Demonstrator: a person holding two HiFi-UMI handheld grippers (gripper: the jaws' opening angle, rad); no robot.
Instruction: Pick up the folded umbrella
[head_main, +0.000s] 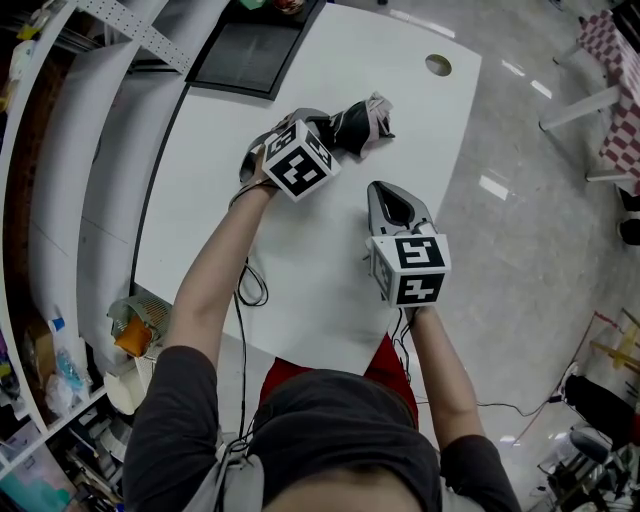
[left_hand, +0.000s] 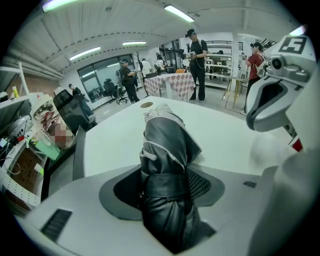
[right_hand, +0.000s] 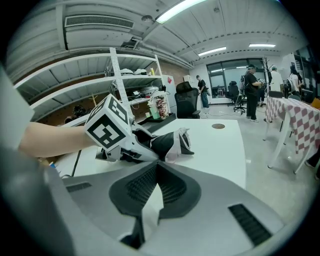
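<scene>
**White counter (head_main: 320, 300), folded umbrella (head_main: 358, 125) between the left jaws**

Around us we see a bright workroom. In the head view, shelving (head_main: 60, 150) runs along 9 o'clock and a checked table (head_main: 620, 90) stands at 2 o'clock on the pale floor (head_main: 520, 230). The counter fills the middle. Our left gripper (left_hand: 170, 169) reaches toward 12 o'clock, its jaws spread wide on either side of the folded umbrella. The umbrella lies on the counter, dark with pale trim, a strap (left_hand: 165, 181) round its middle. Our right gripper (right_hand: 157, 164) is at 5 o'clock from the umbrella and apart from it, jaws closed tip to tip with nothing between them. A round cable hole (head_main: 438, 65) sits at 1 o'clock.
</scene>
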